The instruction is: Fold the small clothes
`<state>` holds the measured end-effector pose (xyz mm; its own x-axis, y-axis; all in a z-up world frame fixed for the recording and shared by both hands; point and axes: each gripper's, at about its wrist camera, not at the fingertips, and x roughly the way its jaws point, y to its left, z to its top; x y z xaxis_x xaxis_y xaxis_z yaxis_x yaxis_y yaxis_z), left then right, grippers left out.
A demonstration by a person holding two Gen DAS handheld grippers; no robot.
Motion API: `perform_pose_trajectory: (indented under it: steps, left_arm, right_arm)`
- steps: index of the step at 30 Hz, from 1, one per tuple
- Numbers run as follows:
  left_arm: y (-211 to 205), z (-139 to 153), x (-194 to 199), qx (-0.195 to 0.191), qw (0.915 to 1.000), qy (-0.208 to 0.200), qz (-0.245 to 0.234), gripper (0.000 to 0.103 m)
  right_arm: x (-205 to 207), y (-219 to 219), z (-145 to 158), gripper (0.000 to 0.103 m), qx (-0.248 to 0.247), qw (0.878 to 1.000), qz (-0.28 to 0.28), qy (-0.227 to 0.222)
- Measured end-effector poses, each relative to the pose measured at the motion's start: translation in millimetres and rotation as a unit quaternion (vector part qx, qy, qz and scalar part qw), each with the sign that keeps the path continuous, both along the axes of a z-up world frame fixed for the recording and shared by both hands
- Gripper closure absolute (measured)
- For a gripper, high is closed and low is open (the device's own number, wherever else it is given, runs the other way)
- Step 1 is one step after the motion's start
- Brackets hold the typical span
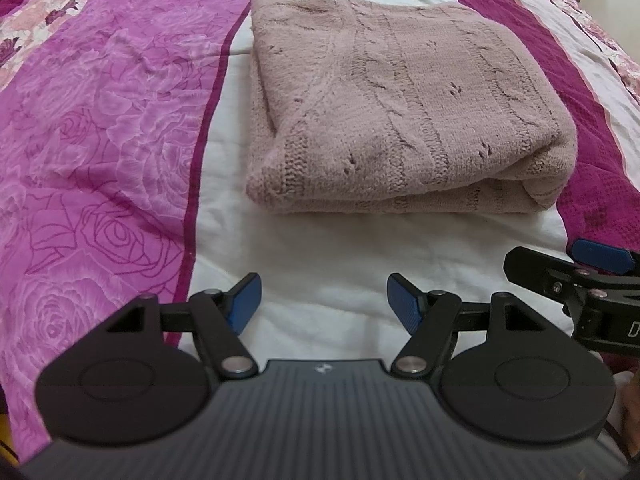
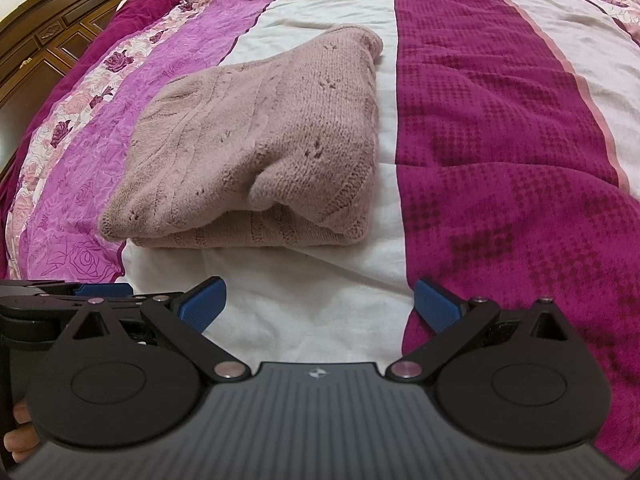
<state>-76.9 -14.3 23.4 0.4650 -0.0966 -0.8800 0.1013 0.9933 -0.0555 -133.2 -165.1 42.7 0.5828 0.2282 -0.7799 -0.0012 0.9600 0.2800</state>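
Two grippers side by side, angled down, L (image 1: 323, 300) & R (image 2: 318, 306) jaws apart, empty, folded sweater (image 1: 400, 108) ahead on bedspread (image 1: 100, 128)

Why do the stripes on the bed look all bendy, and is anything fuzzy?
In both wrist views the fisheye lens bows the bedspread stripes outward; soft, even light, no glare. The folded pink knitted sweater looks sharp in both; the left gripper and right gripper bodies, nearest the lens, blur slightly.

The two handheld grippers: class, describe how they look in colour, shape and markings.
The left gripper and right gripper match: blue ribbed finger pads on black linkage arms with silver pivot pins, round black discs either side, and a grey ribbed body bearing a small white emblem. No cables or sleeves show.
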Motion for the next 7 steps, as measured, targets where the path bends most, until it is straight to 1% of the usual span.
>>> perform_pose_trajectory:
  steps: [7]
  left_arm:
    - [-0.7, 0.4, 0.1, 0.001, 1.0000, 0.000, 0.001, 0.032]
  right_arm:
    - [0.2, -0.2, -0.2, 0.000, 0.000, 1.000, 0.000, 0.000]
